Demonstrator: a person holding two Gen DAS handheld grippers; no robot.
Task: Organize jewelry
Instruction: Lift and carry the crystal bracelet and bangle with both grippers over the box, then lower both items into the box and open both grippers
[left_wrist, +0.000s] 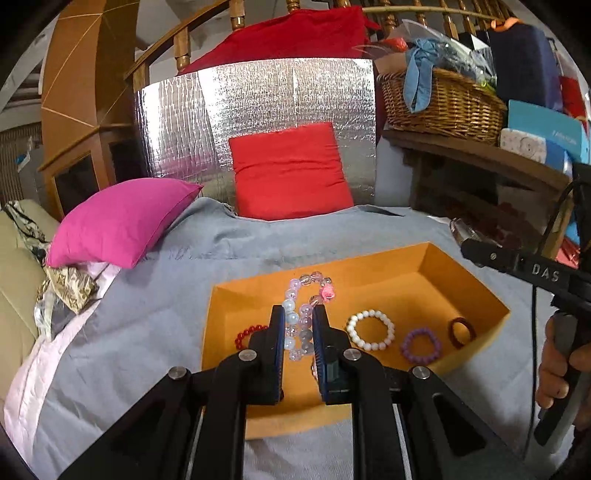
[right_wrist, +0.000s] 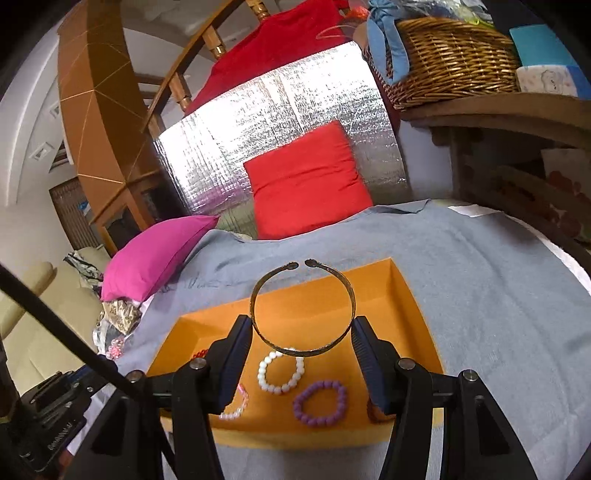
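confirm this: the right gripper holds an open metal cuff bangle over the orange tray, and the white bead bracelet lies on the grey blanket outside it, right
Not quite. The right wrist view shows the white bead bracelet lying inside the orange tray, not on the grey blanket. The right gripper does hold the open metal cuff bangle over it.

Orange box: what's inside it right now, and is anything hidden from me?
Lying in the orange box: a white bead bracelet, purple bead bracelet, dark red ring bangle and red bead bracelet, which the left gripper half hides along with the floor behind it.
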